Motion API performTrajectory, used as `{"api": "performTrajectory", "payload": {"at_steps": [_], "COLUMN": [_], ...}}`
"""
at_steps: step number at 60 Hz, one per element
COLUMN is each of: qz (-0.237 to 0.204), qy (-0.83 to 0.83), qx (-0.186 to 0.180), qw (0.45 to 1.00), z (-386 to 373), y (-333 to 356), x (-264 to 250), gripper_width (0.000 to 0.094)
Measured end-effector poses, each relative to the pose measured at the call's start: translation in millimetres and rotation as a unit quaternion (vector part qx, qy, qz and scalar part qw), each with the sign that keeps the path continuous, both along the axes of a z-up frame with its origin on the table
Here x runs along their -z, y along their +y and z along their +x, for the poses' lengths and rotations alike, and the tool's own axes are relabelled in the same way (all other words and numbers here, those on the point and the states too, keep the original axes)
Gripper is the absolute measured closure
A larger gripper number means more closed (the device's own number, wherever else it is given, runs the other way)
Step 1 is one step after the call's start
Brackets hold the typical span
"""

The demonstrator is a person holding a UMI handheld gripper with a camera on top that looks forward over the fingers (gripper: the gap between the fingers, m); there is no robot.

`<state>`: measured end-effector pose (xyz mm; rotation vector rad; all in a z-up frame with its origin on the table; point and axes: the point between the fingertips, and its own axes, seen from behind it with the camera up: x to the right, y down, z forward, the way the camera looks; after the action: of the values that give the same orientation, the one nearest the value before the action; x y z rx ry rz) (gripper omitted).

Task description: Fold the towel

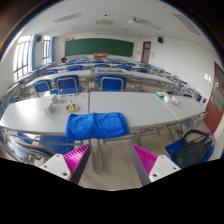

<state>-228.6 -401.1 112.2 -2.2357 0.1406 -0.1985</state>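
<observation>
A blue towel point(97, 126) lies on the near edge of a grey table point(40, 112), bunched, with its front edge hanging slightly over the table edge. My gripper point(112, 160) is open, its two fingers with magenta pads point(76, 158) spread wide and empty. The towel is ahead of and above the fingers, roughly centred between them, with a clear gap to it. Floor shows between the fingers.
This is a classroom with rows of grey tables and blue chairs point(68, 85), and a green chalkboard point(99, 47) on the far wall. A dark bag point(192, 148) sits on a blue chair beside the right finger. Small objects point(168, 97) lie on the table's right part.
</observation>
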Motion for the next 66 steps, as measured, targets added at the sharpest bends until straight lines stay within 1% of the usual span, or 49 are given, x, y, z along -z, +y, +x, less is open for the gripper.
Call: {"api": "performTrajectory", "payload": {"at_steps": [3, 9, 19, 26, 33, 36, 39, 43, 44, 47, 50, 54, 59, 66], "qz": [0.002, 0.000, 0.002, -0.010, -0.032, -0.042, -0.033, -0.039, -0.039, -0.036, -0.033, -0.028, -0.034, -0.041], "qy": [0.010, 0.027, 0.026, 0.007, 0.003, -0.001, 0.006, -0.010, -0.015, -0.024, -0.052, -0.060, -0.047, 0.009], "qx": [-0.027, -0.064, -0.107, -0.127, -0.121, -0.119, -0.122, -0.125, -0.129, -0.147, -0.150, -0.163, -0.174, -0.174], "qw": [1.000, 0.998, 0.994, 0.992, 0.992, 0.992, 0.992, 0.991, 0.991, 0.988, 0.987, 0.984, 0.983, 0.984], "z": [-38.0, -97.7, -153.5, -165.1, -162.9, -156.1, -157.3, -147.4, -145.7, -146.2, -135.6, -135.9, -136.5, -140.9], "y": [21.3, 69.1, 148.0, 188.6, 209.8, 212.5, 216.6, 220.0, 220.0, 221.1, 224.9, 228.1, 226.6, 225.8], "x": [9.7, 29.9, 58.1, 87.1, 116.3, 127.5, 125.1, 128.1, 128.6, 129.3, 126.5, 127.0, 125.7, 115.1], "gripper_width": [0.0087, 0.0086, 0.0091, 0.0094, 0.0116, 0.0169, 0.0262, 0.0449, 0.0489, 0.0648, 0.0862, 0.0878, 0.0889, 0.0898]}}
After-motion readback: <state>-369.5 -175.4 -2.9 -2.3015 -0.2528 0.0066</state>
